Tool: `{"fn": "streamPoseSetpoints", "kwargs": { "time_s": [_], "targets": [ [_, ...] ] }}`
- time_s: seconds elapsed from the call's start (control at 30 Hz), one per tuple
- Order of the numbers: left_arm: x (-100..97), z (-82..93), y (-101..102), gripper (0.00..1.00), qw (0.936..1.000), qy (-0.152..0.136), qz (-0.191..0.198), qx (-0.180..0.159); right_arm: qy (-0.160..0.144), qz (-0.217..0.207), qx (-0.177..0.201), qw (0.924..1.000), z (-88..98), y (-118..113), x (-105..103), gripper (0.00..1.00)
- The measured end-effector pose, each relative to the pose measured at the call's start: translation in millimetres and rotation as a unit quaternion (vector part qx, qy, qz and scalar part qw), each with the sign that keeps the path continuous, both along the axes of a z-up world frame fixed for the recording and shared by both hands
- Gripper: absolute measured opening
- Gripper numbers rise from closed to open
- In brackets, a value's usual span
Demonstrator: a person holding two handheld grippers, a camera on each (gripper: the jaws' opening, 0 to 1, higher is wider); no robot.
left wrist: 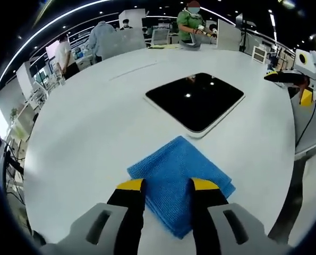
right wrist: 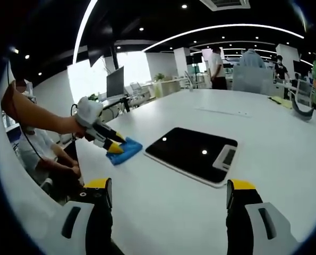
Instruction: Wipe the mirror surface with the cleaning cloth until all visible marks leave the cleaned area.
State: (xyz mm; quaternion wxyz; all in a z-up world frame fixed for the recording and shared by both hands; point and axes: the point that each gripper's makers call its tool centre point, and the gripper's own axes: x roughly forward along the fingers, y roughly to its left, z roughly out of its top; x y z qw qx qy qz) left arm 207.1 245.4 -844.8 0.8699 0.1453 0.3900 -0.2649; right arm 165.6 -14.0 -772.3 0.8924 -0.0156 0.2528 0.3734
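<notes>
A folded blue cleaning cloth (left wrist: 179,183) lies on the white table close in front of me. My left gripper (left wrist: 167,187) is open, its yellow-tipped jaws standing over the cloth's near part with the cloth showing between them. Beyond the cloth lies the mirror (left wrist: 197,101), a dark square with a white rim that reflects ceiling lights. In the right gripper view the mirror (right wrist: 192,153) lies ahead and the cloth (right wrist: 128,152) to its left, with the left gripper (right wrist: 114,146) down on it. My right gripper (right wrist: 170,187) is wide open above bare table and also appears as a gripper (left wrist: 285,77) beyond the table's right edge.
The round white table (left wrist: 94,127) drops off at its right edge (left wrist: 295,143). Several people stand at desks with monitors (left wrist: 192,21) at the far side. A person (right wrist: 41,154) sits beside the table near the left arm.
</notes>
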Motion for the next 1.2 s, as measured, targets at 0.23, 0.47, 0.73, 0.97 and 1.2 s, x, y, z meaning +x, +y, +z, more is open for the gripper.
{"fn": "streamPoseSetpoints", "kwargs": {
  "time_s": [0.23, 0.47, 0.73, 0.97, 1.2],
  "targets": [
    [2.1, 20.1, -6.3, 0.43, 0.9994, -0.022, 0.006, -0.027, -0.002, -0.005, 0.007, 1.0, 4.3, -3.8, 4.1, 0.89],
    [-3.0, 50.0, -15.2, 0.71, 0.996, -0.064, 0.004, -0.062, -0.007, -0.016, 0.01, 0.9998, 7.2, -13.3, 8.4, 0.9],
    [-22.7, 66.5, -27.7, 0.83, 0.9918, -0.099, -0.001, -0.081, -0.006, -0.036, 0.017, 0.9992, 4.6, -27.0, 10.1, 0.9],
    [-42.2, 72.8, -27.3, 0.99, 0.9885, -0.114, 0.02, -0.097, -0.013, -0.048, 0.021, 0.9985, 6.2, -34.1, 9.5, 0.92],
    [-55.3, 66.8, -27.1, 0.99, 0.9876, -0.114, 0.03, -0.103, -0.023, -0.041, 0.002, 0.9989, 1.6, -32.8, 2.7, 0.92]
  ]
}}
